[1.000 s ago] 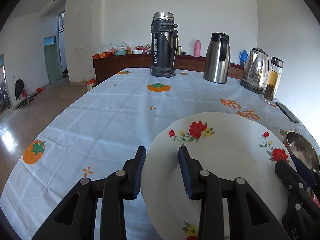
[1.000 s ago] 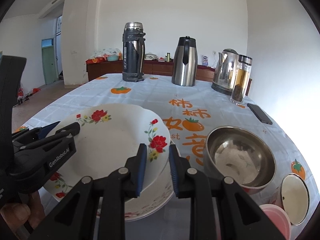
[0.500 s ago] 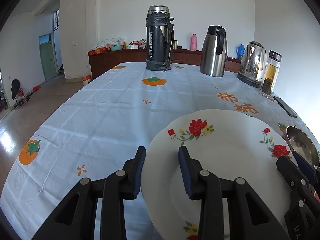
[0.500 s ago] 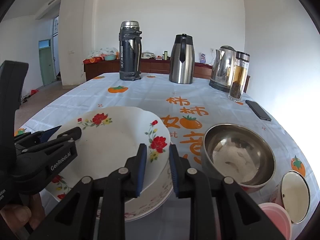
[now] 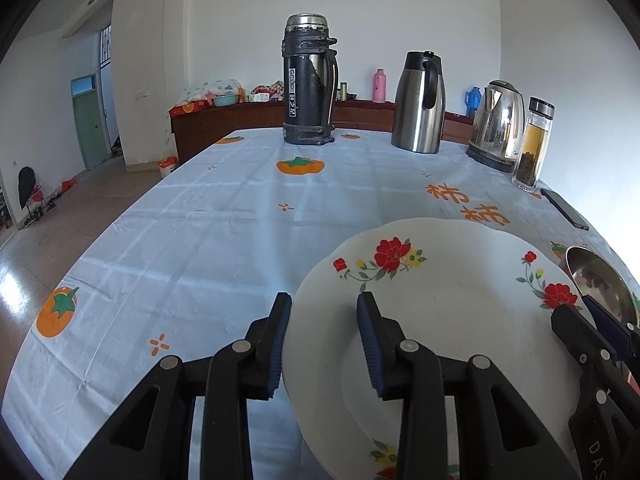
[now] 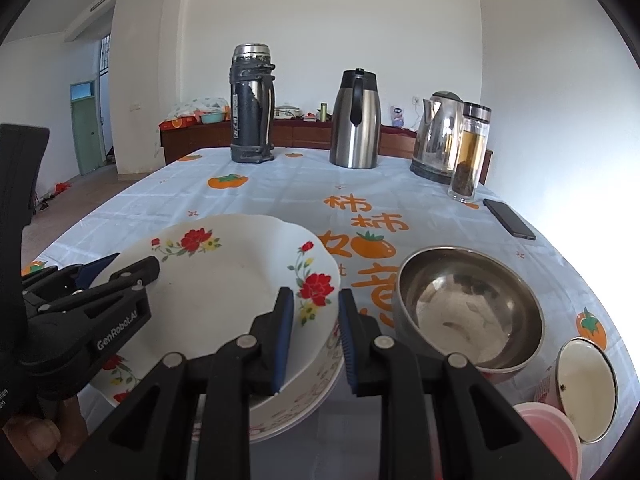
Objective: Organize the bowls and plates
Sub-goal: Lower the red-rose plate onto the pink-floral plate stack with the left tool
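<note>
A white plate with red flowers hangs slightly tilted between both grippers. My left gripper is shut on its left rim, one pad under the edge and one on top. In the right wrist view the same plate sits just above a stack of similar plates, with my right gripper shut on its right rim. The left gripper shows across the plate there, and the right gripper at the edge of the left wrist view. A steel bowl stands to the right of the stack.
An enamel cup and a pink cup lie near right. At the table's far end stand a black flask, steel jug, kettle and tea bottle; a phone lies near the right edge.
</note>
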A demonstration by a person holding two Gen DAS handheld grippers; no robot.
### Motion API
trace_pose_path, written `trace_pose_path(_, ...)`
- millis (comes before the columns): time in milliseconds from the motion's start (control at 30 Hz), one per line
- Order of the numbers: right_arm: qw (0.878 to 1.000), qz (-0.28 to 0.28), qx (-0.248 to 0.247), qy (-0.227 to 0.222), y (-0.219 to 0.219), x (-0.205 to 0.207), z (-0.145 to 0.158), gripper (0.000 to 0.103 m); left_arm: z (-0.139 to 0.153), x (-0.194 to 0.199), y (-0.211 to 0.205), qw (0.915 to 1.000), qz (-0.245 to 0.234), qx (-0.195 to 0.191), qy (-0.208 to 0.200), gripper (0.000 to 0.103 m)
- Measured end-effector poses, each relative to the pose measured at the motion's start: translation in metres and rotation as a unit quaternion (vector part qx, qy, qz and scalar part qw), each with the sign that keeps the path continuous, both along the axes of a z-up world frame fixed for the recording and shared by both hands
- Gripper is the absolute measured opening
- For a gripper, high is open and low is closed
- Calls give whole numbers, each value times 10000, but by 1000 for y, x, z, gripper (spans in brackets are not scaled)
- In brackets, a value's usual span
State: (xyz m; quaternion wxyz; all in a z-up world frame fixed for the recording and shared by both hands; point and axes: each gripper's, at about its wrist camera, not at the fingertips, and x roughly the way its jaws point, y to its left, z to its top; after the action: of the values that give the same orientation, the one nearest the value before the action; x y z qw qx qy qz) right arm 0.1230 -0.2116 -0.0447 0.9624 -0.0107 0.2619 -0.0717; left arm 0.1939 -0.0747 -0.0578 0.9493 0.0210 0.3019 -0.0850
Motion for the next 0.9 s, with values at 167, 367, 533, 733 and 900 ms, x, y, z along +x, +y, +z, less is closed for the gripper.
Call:
trace_pose_path(167, 10000, -74, 2, 49, -1, 2, 0, 23, -1, 0, -3, 10000, -68, 52, 34, 37)
trace_pose_path(367, 9999, -136, 34, 72, -5, 3, -1, 23, -2, 1, -6, 9998, -109, 134, 76, 37)
trace_pose_path(533, 9998, -159, 27, 94, -4, 3, -1, 23, -2, 2, -8, 9997, -127, 158, 104, 37)
trace_pose_path(733, 9998, -187, 32, 102, -3, 4, -1, 23, -3, 3, -10, 9996, -163, 206, 143, 37)
trace_pose_path(900, 9997, -201, 38, 163, -4, 6, -3, 23, -4, 5, -11, 9995, -155, 209, 196, 37)
